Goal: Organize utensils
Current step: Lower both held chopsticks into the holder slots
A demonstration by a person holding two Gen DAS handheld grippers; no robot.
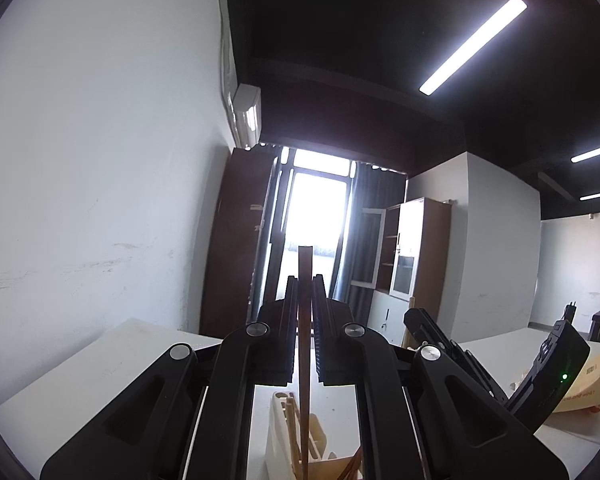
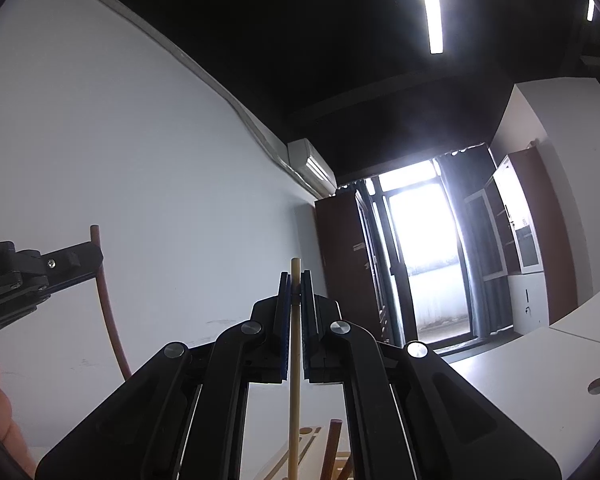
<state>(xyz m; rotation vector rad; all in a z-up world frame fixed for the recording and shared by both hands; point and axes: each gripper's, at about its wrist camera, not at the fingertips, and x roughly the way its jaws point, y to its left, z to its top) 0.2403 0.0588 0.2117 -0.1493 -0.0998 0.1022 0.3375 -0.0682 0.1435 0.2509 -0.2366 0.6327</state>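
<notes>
Though mostly hidden, left gripper [image 2: 76,260] (black) reads "ot.AI".

Chopstick [image 1: 305,320] between left tongs [image 1: 305,280], holder [image 1: 284,440] below

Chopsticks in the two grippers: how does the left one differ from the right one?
The dark brown chopstick in the left gripper is reddish-brown; the pale chopstick in the right gripper is light bamboo-coloured. The dark brown chopstick's top rises further above its fingers than the pale chopstick's does. Both stand roughly upright, clamped.
</notes>
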